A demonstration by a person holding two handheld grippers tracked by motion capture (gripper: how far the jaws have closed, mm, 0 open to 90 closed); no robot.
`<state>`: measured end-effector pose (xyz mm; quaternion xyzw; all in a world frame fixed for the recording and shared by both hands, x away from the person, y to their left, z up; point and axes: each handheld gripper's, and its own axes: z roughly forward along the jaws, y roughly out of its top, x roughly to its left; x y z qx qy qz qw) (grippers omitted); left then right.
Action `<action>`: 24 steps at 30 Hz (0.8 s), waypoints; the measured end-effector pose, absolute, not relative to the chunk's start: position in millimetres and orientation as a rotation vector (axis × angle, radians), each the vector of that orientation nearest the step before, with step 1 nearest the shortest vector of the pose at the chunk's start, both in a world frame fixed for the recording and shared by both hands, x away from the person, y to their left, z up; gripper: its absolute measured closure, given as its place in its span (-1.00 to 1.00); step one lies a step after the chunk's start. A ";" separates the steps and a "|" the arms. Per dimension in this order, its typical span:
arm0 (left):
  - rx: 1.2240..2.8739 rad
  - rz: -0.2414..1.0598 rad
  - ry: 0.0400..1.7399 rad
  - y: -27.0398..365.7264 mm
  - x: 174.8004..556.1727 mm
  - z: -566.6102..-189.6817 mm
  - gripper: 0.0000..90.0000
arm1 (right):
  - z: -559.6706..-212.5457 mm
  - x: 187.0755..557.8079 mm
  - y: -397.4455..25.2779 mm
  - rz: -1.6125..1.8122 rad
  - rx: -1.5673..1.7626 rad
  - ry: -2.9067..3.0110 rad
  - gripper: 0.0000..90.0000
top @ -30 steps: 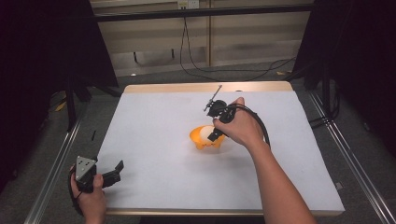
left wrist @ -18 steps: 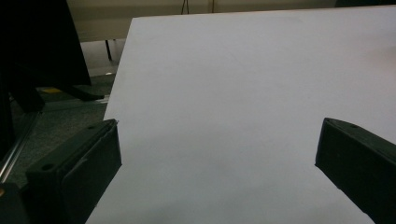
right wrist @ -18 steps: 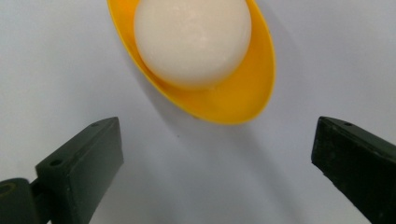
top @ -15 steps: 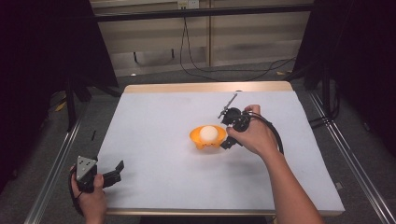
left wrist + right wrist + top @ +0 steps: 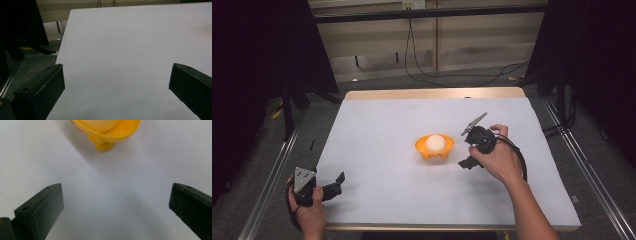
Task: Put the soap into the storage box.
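Right gripper [image 5: 467,161], jaws spread wide with nothing between them, held low over the white table [image 5: 377,130] and aimed at the orange bowl [image 5: 434,148]. Just beside it, toward the table's middle: that bowl, apart from both jaws, seen in the right gripper view straight ahead of the gap, standing on small feet. Resting inside the bowl, a white ball [image 5: 435,143]. Well apart, at the near left corner: left gripper [image 5: 336,183], jaws likewise spread, empty, over bare table.

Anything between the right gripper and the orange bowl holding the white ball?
Nothing: bare white table separates the open right gripper from the orange bowl, per the right gripper view.
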<state>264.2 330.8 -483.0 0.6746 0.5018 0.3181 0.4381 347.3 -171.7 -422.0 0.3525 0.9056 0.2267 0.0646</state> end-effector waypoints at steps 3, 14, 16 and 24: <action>1.677 0.791 1.247 330.7 264.1 -483.0 -1.00 | -425.3 339.9 -179.2 0.722 1.067 2.717 -1.00; 1.677 0.791 1.244 330.7 264.2 -483.2 -1.00 | -440.3 312.5 -205.6 0.879 1.102 2.584 -1.00; 1.680 0.795 1.245 330.5 264.2 -483.1 -1.00 | -441.7 308.0 -210.8 0.899 1.115 2.551 -1.00; 1.683 0.797 1.244 330.7 264.1 -483.0 -1.00 | -450.9 290.7 -231.6 0.980 1.163 2.456 -1.00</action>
